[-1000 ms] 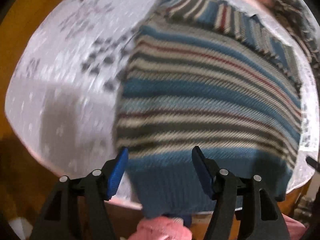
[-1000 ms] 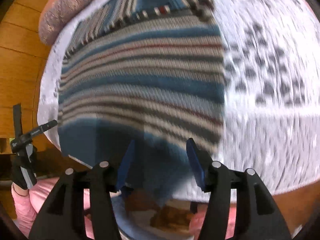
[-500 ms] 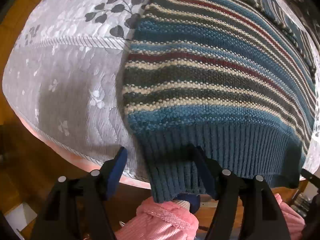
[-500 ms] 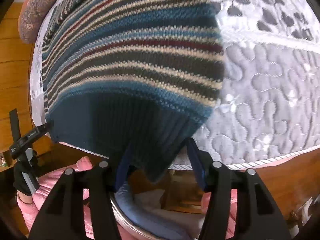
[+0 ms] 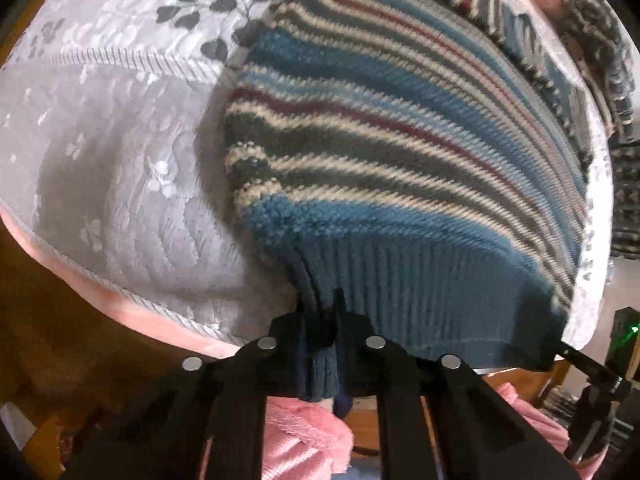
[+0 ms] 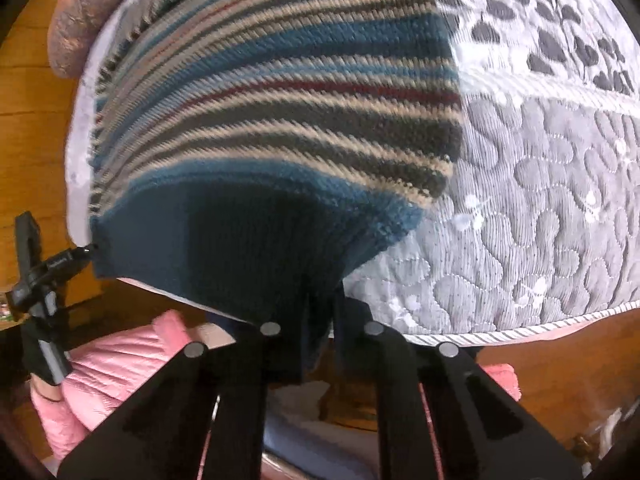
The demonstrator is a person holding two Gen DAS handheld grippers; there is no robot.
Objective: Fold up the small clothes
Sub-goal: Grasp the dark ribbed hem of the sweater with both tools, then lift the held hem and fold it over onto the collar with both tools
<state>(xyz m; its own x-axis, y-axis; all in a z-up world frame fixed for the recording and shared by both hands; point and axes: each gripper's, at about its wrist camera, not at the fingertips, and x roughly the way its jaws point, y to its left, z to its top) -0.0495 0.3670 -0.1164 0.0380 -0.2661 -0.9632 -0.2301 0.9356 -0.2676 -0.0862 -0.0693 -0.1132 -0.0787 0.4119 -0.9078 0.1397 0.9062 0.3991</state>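
A knitted sweater striped in blue, grey, cream and dark red [image 5: 400, 148] lies spread on a grey-white quilted mattress with a leaf print [image 5: 120, 152], its dark blue ribbed hem [image 5: 432, 300] at the near edge of the bed. The left claw [image 5: 322, 320] is clenched on the hem at the sweater's left bottom corner; a bunched fold of ribbing stands pinched between its black fingers [image 5: 340, 308] and hangs below them. The right claw [image 6: 320, 312] is likewise clenched on the hem at the opposite bottom corner, ribbing gathered between the fingers [image 6: 290, 320]. In the right wrist view the sweater [image 6: 280, 100] runs away from the claw, and the left claw shows as a black tip touching the far hem corner. Both corners are drawn off the mattress [image 6: 540, 180] edge, the hem taut between them. A pink fleecy sleeve [image 6: 100, 364] shows below the bed edge. A brownish patterned cushion [image 6: 84, 20] lies beyond the sweater.
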